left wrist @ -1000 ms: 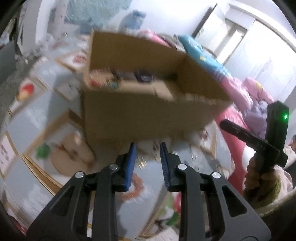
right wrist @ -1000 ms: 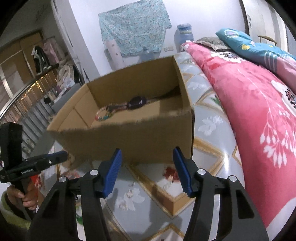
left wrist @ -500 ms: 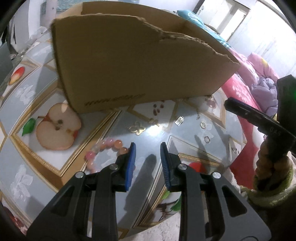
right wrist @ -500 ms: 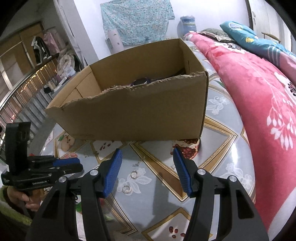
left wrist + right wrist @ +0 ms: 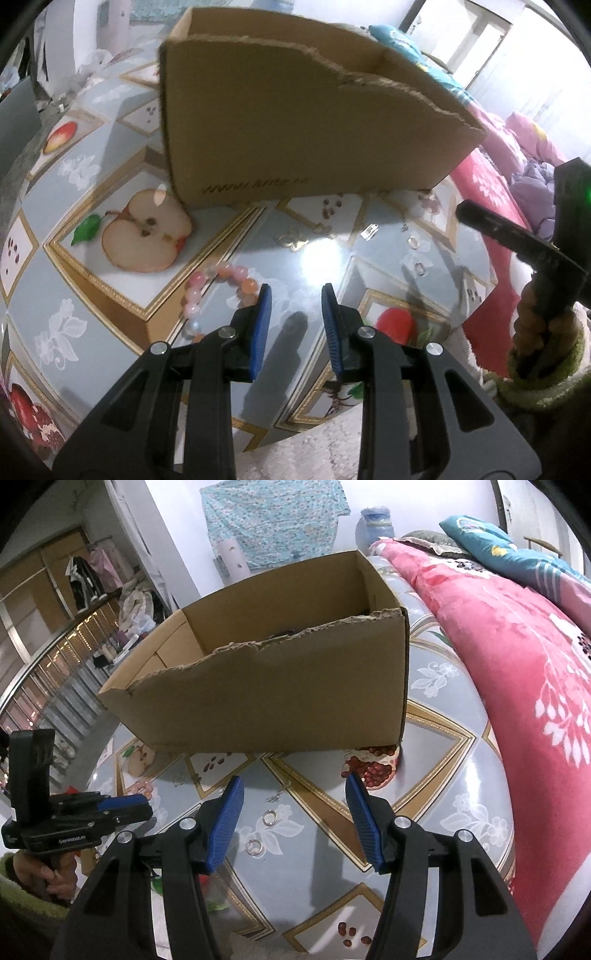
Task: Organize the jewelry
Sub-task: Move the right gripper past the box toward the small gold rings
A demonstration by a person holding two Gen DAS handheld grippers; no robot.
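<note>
Both tongs have dropped toward the counter. Left tongs [image 5: 294, 314] hang released just right of the pink bead bracelet [image 5: 212, 291], before the cardboard box [image 5: 295, 122]; right tongs [image 5: 293, 821] gape over two rings [image 5: 269, 818]. Shift left, straddle the beads.

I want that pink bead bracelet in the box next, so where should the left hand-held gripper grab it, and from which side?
Pinch the bead bracelet across its far arc, coming straight down from above. It lies flat on the table, just left of the open left hand-held gripper, so one finger can drop inside the loop.
</note>
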